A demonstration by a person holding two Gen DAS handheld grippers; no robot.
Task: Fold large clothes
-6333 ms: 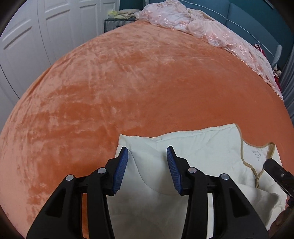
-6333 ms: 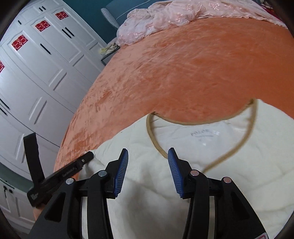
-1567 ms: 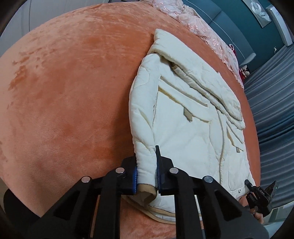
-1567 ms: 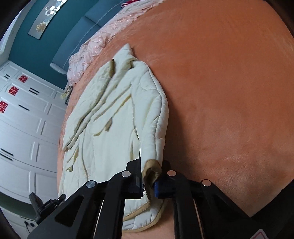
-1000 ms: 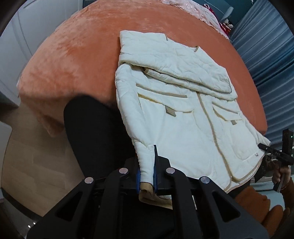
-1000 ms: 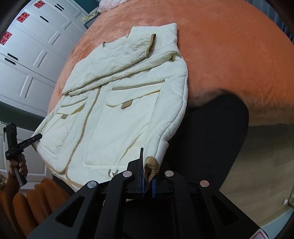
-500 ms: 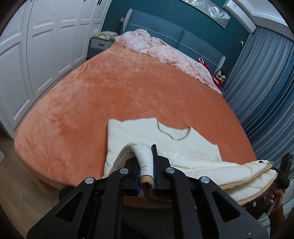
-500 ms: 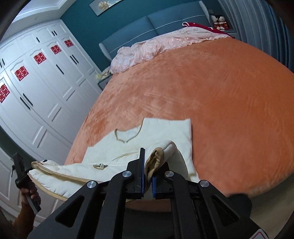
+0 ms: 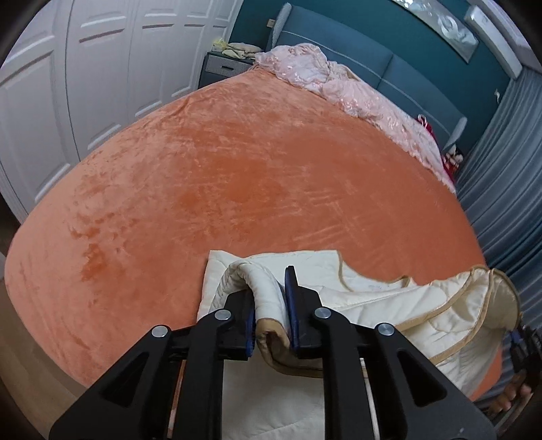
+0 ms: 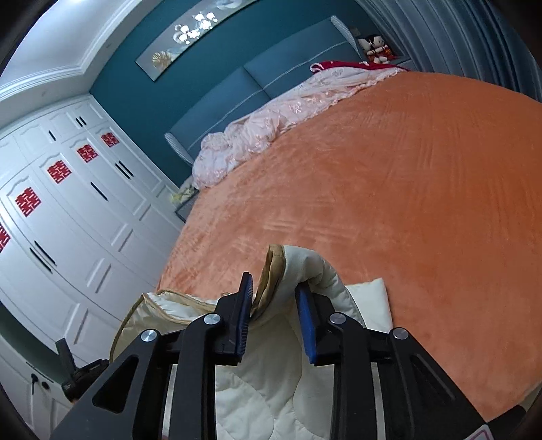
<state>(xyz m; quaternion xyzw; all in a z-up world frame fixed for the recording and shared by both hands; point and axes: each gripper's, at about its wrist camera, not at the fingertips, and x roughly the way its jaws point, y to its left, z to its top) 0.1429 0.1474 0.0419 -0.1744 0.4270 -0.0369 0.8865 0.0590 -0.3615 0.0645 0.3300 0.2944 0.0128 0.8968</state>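
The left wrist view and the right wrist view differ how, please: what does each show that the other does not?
Only the left wrist view shows the jacket's neckline and the bedside table.

Only the right wrist view shows the wall picture whole and red emblems on the wardrobe.

Both show the cream jacket on the orange bedspread, the pink quilt, and a cuff between opening jaws: left gripper, right gripper.
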